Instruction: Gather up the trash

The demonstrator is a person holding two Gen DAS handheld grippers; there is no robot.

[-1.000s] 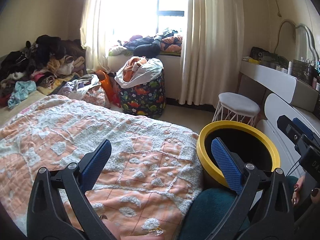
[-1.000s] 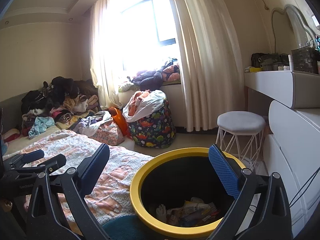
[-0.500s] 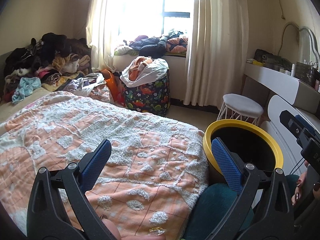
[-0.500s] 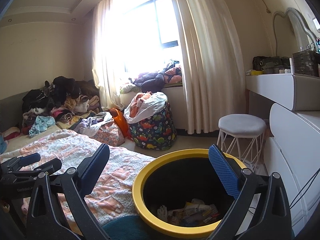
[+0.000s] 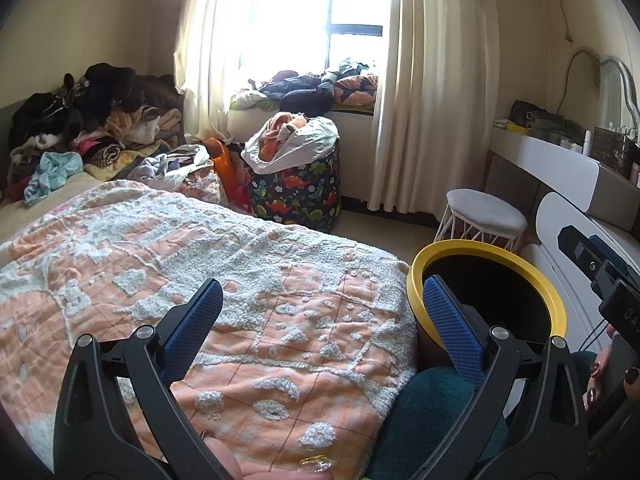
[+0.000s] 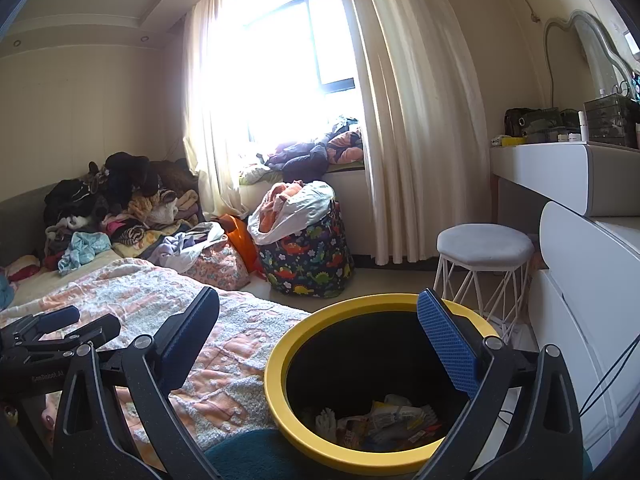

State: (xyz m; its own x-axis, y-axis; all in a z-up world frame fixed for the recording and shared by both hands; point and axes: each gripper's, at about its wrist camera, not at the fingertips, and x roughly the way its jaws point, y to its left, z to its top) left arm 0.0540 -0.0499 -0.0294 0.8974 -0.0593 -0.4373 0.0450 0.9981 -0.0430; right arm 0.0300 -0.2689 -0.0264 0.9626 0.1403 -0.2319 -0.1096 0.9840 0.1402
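My left tongs (image 5: 320,312) and right tongs (image 6: 318,322) are both spread and empty. The right hovers level above the yellow-rimmed bin (image 6: 276,392), wrappers (image 6: 384,420) at its bottom; the left over the bed blanket (image 5: 240,264). A candy wrapper (image 5: 316,465) lies at the bed edge; a clumsy grab could snag blanket instead.

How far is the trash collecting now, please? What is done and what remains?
Done: wrappers already lie in the yellow-rimmed bin. In hand: nothing; the left gripper and right gripper are both open and empty. Left: a small clear wrapper on the blanket edge looks uncollected.
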